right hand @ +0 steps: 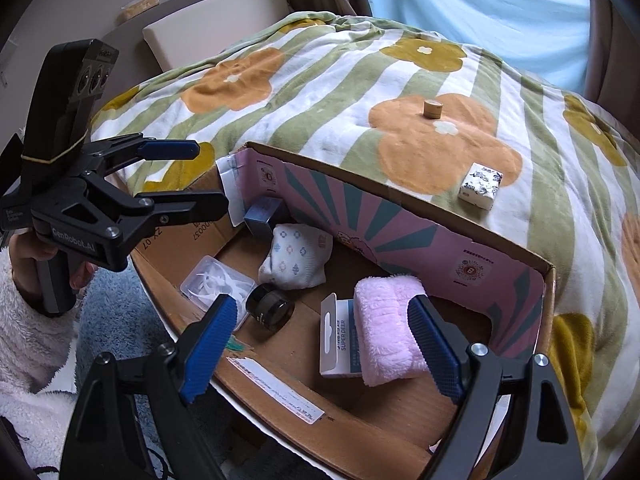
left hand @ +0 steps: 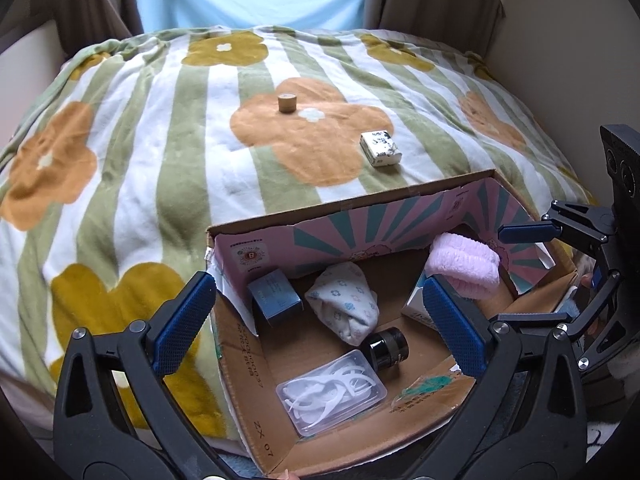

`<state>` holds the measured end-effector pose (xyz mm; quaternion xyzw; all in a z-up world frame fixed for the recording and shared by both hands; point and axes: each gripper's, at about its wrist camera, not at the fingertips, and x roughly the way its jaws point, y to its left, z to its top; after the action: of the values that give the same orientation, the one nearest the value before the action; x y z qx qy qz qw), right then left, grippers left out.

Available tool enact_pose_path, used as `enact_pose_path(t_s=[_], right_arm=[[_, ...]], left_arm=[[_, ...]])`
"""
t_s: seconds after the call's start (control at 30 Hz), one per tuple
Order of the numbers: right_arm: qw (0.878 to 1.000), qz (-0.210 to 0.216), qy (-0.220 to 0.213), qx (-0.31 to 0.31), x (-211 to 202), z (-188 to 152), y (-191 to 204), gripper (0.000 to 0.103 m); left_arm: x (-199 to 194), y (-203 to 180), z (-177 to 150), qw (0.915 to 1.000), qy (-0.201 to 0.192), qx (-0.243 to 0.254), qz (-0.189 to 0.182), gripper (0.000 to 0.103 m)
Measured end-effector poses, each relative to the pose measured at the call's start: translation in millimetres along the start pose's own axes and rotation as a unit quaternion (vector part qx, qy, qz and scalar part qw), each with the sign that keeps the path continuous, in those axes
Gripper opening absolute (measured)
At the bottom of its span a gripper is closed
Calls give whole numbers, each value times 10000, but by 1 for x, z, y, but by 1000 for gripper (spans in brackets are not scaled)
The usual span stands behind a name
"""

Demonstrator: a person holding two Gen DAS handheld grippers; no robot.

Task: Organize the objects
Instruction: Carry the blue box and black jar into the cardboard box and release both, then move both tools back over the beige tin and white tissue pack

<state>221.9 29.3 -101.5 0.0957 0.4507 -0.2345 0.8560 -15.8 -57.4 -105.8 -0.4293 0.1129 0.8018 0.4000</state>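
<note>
Both grippers hover empty over an open cardboard box (right hand: 440,216) on a blanket-covered bed (left hand: 120,160). The left gripper (left hand: 320,320), jaws spread, hangs above the floss-pick case (left hand: 332,394); the right gripper (right hand: 324,344), likewise open, straddles a pink towel (right hand: 388,324). Ahead, beyond the box, a wooden jar (right hand: 433,109) and tissue pack (right hand: 480,185) seemingly await collection.

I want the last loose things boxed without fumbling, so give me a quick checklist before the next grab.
1. Left claw open and empty: ok.
2. Right claw open and empty: ok.
3. Small tissue pack lying free on the blanket: ok.
4. Round wooden jar upright, nothing touching it: ok.
5. Bare floor left in the cardboard box: ok.
6. Jar lid tight: cannot tell.
</note>
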Motion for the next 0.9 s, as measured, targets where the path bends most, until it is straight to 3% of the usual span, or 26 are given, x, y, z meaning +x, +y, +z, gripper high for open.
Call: enact_pose_path(t_s=[0.43, 0.9], right_arm=[[9999, -49, -153, 55, -13, 16, -12, 85], [9985, -392, -374, 20, -39, 71, -44, 85]], left_arm=[[-11, 0, 18, 9998, -86, 150, 13, 103], [-31, -10, 88, 9957, -431, 817, 42, 103]])
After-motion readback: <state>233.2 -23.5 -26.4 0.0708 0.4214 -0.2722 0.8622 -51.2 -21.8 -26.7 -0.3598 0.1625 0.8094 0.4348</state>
